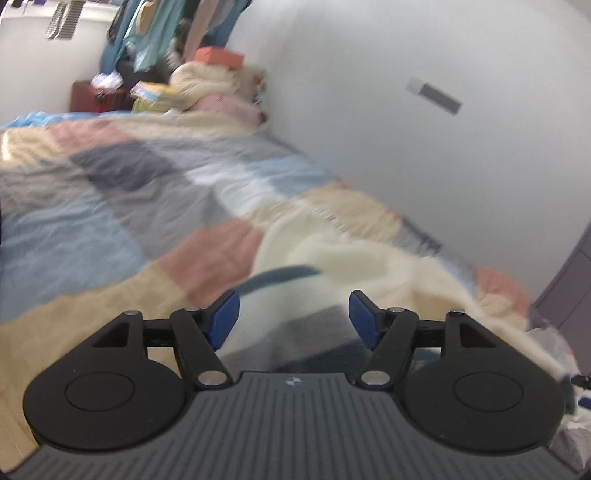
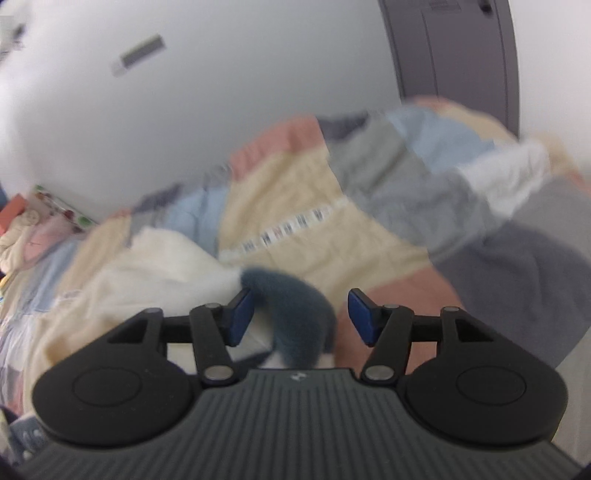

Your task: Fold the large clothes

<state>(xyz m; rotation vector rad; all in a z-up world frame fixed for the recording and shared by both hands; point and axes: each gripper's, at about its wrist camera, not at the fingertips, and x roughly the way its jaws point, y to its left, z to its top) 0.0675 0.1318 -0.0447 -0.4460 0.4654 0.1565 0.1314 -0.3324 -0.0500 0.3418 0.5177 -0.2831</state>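
The left gripper (image 1: 294,317) has its blue-padded fingers (image 1: 224,319) spread wide with nothing pinched between them; in the gap just ahead lies a cream fleece garment (image 1: 354,258) with a dark blue-grey collar or trim (image 1: 280,277) curving across it, and a darker fold of cloth sits close under the fingers, though blur hides what it is. The right gripper (image 2: 300,314) likewise holds its fingers (image 2: 242,317) apart, and the fuzzy blue-grey trim (image 2: 295,314) rises in the gap between them, nearer the left finger; whether it touches either pad cannot be told through the blur. The cream garment (image 2: 155,266) spreads away to the left of the right gripper's fingers. Both grippers hang over a bed covered by a patchwork quilt (image 1: 122,206) of beige, pink, grey, pale blue and white squares, which stretches ahead and to the left of the left fingers; in the right wrist view the quilt (image 2: 388,192) is rumpled ahead and to the right, with a striped label strip (image 2: 291,225) on a beige patch just beyond the fingers. Farther off, past the left fingers, a heap of cream and pink bedding (image 1: 210,88) lies at the far end of the bed, with an orange box (image 1: 219,57) on top and hanging clothes (image 1: 155,33) behind. A white wall (image 1: 406,129) runs along the right of the bed, and a grey door (image 2: 454,48) stands beyond the right fingers.
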